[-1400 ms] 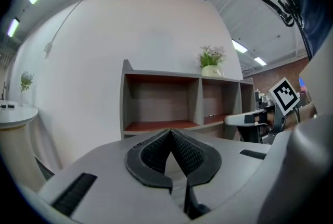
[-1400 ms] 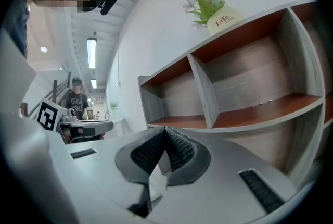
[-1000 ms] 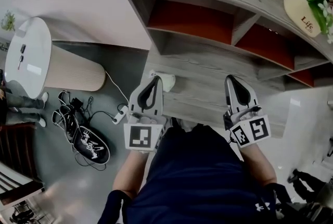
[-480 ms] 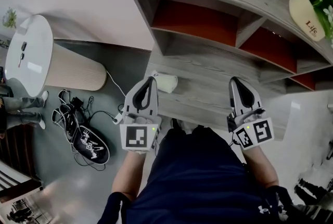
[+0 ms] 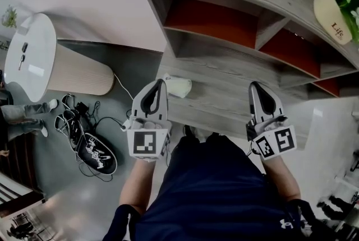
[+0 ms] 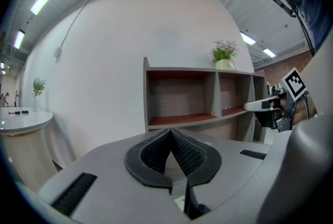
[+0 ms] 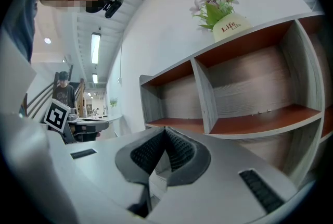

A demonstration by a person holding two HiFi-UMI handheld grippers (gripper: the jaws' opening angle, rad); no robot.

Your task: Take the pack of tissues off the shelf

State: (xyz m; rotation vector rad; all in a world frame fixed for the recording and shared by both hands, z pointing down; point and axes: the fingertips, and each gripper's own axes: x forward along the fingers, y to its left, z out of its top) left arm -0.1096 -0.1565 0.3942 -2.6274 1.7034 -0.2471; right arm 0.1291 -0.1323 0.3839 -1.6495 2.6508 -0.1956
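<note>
The left gripper (image 6: 170,132) has its ribbed dark jaws pressed together tip to tip, with nothing between them. The right gripper (image 7: 165,130) is the same: jaws closed on each other and empty. Both are held out in front of the person, pointing at the grey wood-grain shelf unit with red-brown compartment floors (image 5: 224,101).

In the head view, the small pale soft pack of tissues (image 5: 179,87) lies on the lower grey ledge of that shelf, at its left end. It sits just to the right of the left gripper's tip and looks apart from it; the right gripper is well away from it. Neither gripper view shows the pack. A cream pot of green and white flowers (image 5: 332,11) stands on the top board.

As things lie, the task is not finished. The pack rests on the shelf and neither gripper holds it. Judging from this, the pack has yet to be gripped and carried clear of the ledge, and the left gripper is the better placed to do it.
</note>
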